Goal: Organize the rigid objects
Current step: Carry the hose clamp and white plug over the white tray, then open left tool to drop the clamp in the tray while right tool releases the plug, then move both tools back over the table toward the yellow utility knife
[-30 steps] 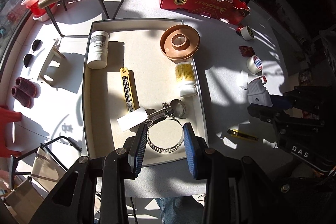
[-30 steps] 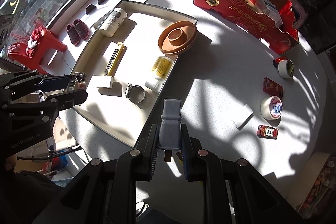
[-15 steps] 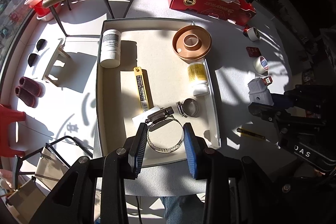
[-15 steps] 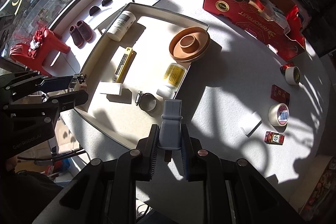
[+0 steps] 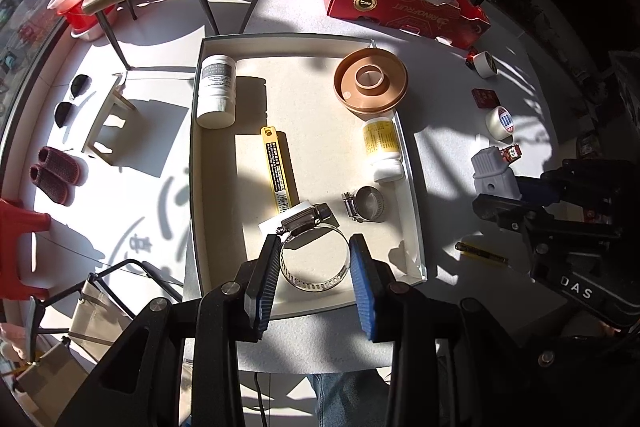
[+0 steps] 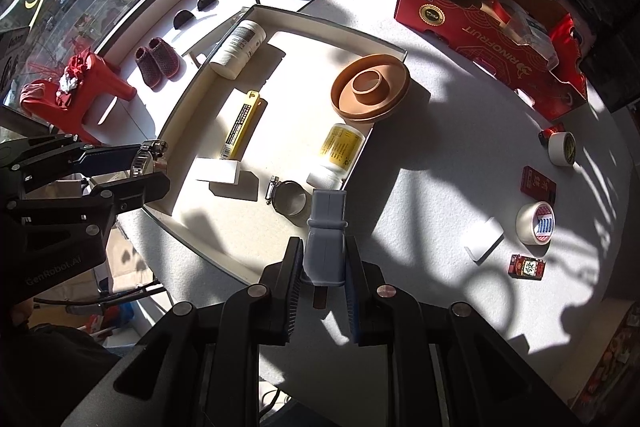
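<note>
— Spanning the table [image 5: 440,131] ahead of the left tongs [image 5: 314,269]: a white tray [image 5: 224,227]. Contents?
— Brown dish [image 5: 371,83], two bottles, yellow strip.
— Left tongs?
— Closed on the large hose clamp [image 5: 314,255], held above the tray's near end.
— Right tongs [image 6: 322,263]?
— Clamped tight on a grey plastic block [image 6: 325,239], beyond the tray's right edge.

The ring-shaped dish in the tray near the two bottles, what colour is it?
Terracotta brown all over, the ring-shaped dish shows best in the right wrist view.
</note>
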`<action>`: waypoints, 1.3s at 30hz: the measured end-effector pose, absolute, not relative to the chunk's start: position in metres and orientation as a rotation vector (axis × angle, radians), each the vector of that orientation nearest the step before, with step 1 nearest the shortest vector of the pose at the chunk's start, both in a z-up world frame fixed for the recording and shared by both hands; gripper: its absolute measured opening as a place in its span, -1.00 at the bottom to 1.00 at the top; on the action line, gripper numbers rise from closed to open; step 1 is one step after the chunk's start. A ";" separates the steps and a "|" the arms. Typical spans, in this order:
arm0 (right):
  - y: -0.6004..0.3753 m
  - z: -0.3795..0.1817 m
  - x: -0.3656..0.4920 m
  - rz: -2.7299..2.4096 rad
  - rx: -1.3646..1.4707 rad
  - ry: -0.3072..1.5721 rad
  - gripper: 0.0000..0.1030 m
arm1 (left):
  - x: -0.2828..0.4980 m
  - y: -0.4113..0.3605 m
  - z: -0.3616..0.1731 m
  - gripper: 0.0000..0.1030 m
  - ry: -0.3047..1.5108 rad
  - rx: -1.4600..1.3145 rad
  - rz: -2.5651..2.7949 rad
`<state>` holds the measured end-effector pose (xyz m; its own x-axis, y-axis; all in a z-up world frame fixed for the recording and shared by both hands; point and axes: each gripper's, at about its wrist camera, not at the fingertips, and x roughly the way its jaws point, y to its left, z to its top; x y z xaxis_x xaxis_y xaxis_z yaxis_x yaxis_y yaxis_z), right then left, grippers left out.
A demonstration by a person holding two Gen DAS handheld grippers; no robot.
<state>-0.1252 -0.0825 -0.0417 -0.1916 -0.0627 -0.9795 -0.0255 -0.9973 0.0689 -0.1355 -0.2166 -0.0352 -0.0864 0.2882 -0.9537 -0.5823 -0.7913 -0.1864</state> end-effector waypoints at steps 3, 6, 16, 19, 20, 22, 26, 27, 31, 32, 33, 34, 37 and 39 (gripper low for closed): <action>-0.082 -0.042 -0.125 -2.403 1.982 -0.108 -0.60 | -0.135 -0.217 -0.036 -0.27 0.324 -1.610 1.929; -0.082 -0.042 -0.125 -2.403 1.982 -0.109 -0.60 | -0.136 -0.216 -0.036 -0.28 0.331 -1.609 1.923; -0.081 -0.051 -0.136 -2.376 2.001 -0.186 -0.60 | -0.141 -0.211 -0.043 -0.28 0.357 -1.620 1.906; -0.079 -0.057 -0.144 -2.365 2.016 -0.250 -0.60 | -0.148 -0.208 -0.047 -0.27 0.364 -1.635 1.928; -0.078 -0.060 -0.147 -2.358 2.023 -0.270 -0.60 | -0.151 -0.207 -0.050 -0.27 0.362 -1.645 1.932; -0.078 -0.065 -0.154 -2.338 2.038 -0.301 -0.60 | -0.156 -0.205 -0.056 -0.27 0.368 -1.660 1.942; -0.080 -0.074 -0.172 -2.316 2.056 -0.346 -0.60 | -0.162 -0.195 -0.069 -0.28 0.402 -1.676 1.941; -0.080 -0.076 -0.177 -2.314 2.058 -0.354 -0.60 | -0.164 -0.193 -0.073 -0.28 0.408 -1.682 1.940; -0.081 -0.082 -0.194 -2.303 2.049 -0.381 -0.59 | -0.170 -0.187 -0.081 -0.27 0.426 -1.704 1.963; -0.081 -0.084 -0.197 -2.299 2.043 -0.397 -0.59 | -0.171 -0.187 -0.082 -0.24 0.432 -1.709 1.972; -0.081 -0.086 -0.199 -2.292 2.034 -0.422 -0.59 | -0.171 -0.185 -0.084 -0.08 0.440 -1.716 1.971; -0.080 -0.087 -0.203 -2.283 2.026 -0.452 -0.59 | -0.170 -0.185 -0.085 0.04 0.448 -1.717 1.970; -0.076 -0.088 -0.206 -2.277 2.014 -0.504 -0.41 | -0.167 -0.183 -0.086 0.62 0.454 -1.725 1.966; -0.072 -0.084 -0.204 -2.300 2.005 -0.524 0.37 | -0.166 -0.183 -0.089 0.67 0.424 -1.759 1.936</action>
<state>-0.2042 -0.0723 -0.0839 -0.1605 -0.2526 -0.9542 -0.1854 -0.9418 0.2805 -0.1659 -0.1831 -0.0888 -0.0524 0.1451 -0.9880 -0.5451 -0.8331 -0.0935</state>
